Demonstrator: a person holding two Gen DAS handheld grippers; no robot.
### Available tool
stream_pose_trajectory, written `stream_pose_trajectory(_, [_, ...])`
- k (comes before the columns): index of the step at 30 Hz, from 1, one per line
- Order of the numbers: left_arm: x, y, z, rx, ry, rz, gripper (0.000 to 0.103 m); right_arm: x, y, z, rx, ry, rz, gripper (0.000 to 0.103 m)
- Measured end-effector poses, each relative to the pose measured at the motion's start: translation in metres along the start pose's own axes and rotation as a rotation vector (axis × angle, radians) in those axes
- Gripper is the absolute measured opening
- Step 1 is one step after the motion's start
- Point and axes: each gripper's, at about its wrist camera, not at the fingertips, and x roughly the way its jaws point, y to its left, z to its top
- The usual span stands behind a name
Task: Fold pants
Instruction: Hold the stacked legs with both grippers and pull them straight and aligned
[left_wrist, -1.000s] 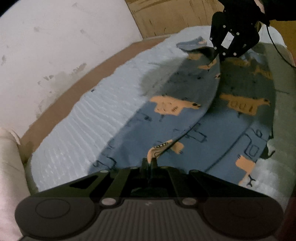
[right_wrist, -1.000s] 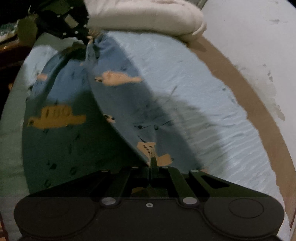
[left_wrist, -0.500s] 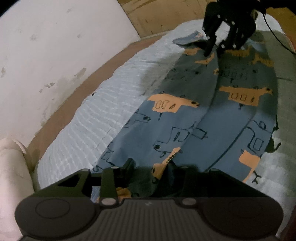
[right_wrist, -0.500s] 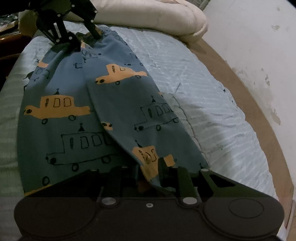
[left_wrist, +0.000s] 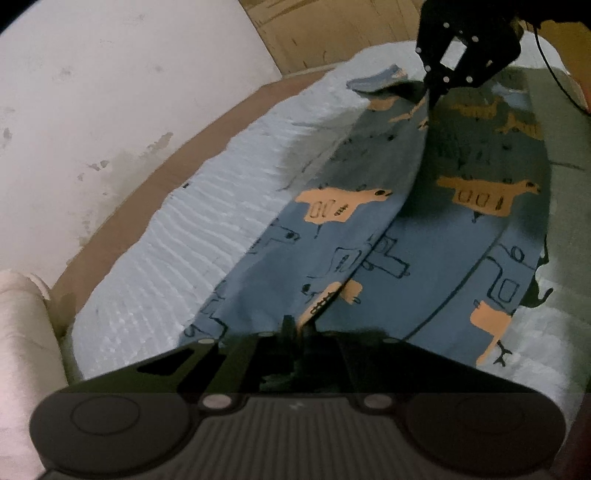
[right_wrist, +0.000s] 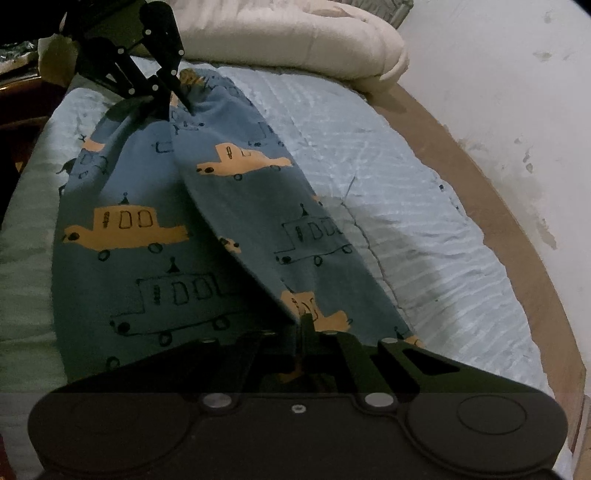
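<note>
left wrist view, left to right: white wall upper left, pale blue quilted bedcover (left_wrist: 229, 221) mid-frame, blue cotton pants with orange car print (left_wrist: 424, 266) spread centre to right. left gripper (left_wrist: 295, 328) at bottom centre, fingers pressed together, pinching a raised ridge of the pants; right gripper (left_wrist: 430, 98) at upper right pinches the far end likewise. judgement: lift both ends evenly, keep the ridge taut, carry one leg squarely over the other.

The pants (right_wrist: 155, 266) are coloured slate blue and printed with orange cars and dark outlined cars. The bedspread (right_wrist: 388, 206) is pale blue with white ribbed stripes. The pillow (right_wrist: 295, 40) is cream, and the grippers are black.
</note>
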Motion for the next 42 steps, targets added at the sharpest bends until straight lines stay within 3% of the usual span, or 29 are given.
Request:
stream_pose_trajectory(8, [-0.018, 0.005, -0.001, -0.016, -0.013, 0.015, 0.003, -0.020, 0.009, 0.000, 0.000, -0.032, -0.015, 0.000])
stream_pose_trajectory(15, [-0.006, -0.006, 0.003, 0.031, 0.005, 0.032, 0.000, -0.021, 0.016, 0.000, -0.038, -0.029, -0.035, 0.000])
stream_pose_trajectory(29, [-0.031, -0.008, -0.002, 0.033, -0.042, 0.060, 0.000, -0.047, 0.021, 0.009, -0.069, -0.066, -0.057, 0.000])
stream_pose_trajectory(42, [-0.055, -0.021, -0.015, 0.037, -0.036, 0.009, 0.000, -0.078, 0.055, 0.013, -0.073, -0.097, -0.036, 0.000])
